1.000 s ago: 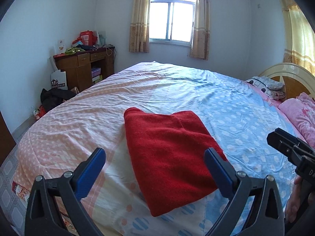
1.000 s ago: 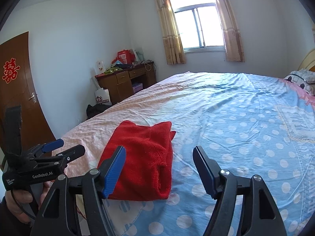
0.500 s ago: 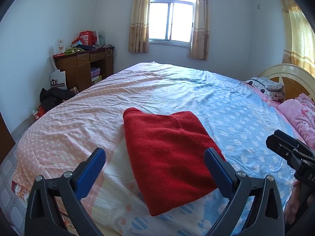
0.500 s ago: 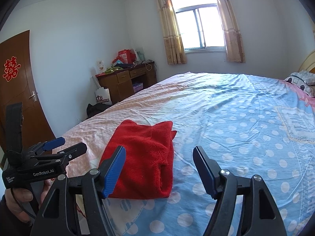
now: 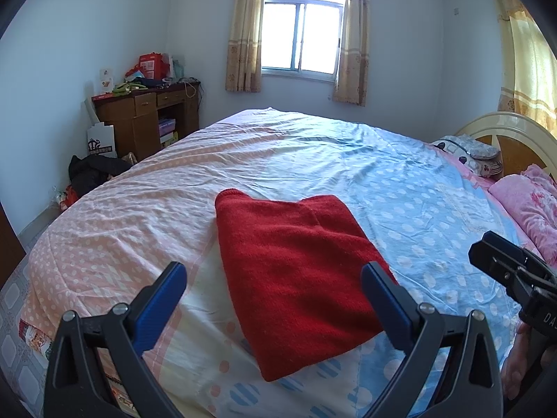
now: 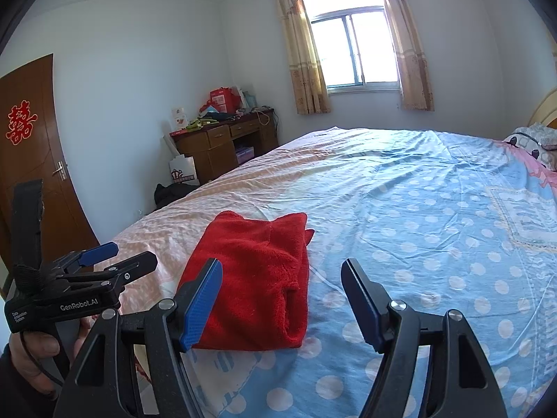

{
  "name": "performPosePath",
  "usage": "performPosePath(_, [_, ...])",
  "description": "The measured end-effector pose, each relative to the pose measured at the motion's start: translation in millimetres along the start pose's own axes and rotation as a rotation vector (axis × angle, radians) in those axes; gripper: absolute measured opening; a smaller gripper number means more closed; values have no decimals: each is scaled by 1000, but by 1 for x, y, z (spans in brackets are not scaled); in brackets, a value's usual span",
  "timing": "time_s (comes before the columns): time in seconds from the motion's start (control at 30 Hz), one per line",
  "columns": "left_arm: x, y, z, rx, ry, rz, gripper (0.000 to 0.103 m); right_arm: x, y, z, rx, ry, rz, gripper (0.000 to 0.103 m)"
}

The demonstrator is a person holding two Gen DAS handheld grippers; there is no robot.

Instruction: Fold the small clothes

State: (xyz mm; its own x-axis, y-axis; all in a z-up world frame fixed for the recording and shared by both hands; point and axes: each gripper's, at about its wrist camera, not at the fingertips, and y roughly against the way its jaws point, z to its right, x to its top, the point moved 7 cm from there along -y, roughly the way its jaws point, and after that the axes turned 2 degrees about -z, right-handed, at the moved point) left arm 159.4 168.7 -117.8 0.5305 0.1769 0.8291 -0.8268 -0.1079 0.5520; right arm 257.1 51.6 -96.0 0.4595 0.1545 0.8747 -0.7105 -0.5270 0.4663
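Observation:
A red folded garment (image 5: 296,271) lies flat on the bed sheet (image 5: 348,160), near the front edge. My left gripper (image 5: 275,289) hovers just in front of it, open, its blue pads wide apart and touching nothing. In the right wrist view the same red garment (image 6: 257,278) lies left of centre. The right gripper (image 6: 282,278) is open over its right edge and the blue sheet (image 6: 417,209), holding nothing. The left gripper (image 6: 128,256) shows at the left edge in a person's hand. The right gripper (image 5: 487,247) shows side-on at the right edge.
The sheet is pink-dotted on the left and blue-dotted on the right. Pink pillows (image 5: 529,205) and a headboard (image 5: 504,129) are at the right. A cluttered wooden desk (image 5: 146,118) and a dark bag (image 5: 94,170) stand by the left wall. A brown door (image 6: 31,160) is further left.

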Motion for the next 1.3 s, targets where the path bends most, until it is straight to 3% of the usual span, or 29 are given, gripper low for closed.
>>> performPosePath(0.47, [1,0,-2,-7,0,-8,103,1,5,-1,1,-3,33,72])
performPosePath(0.83, [10,11,-6,15,5,33,103,6,15,-3,6,2,72,72])
performPosePath(1.1, [12,11,-13,38,6,44,103,16,36,-10,39,16,176,72])
performPosePath(1.3, [13,10,-14,56,-15,62,103,13,34,-14,42,34,162,72])
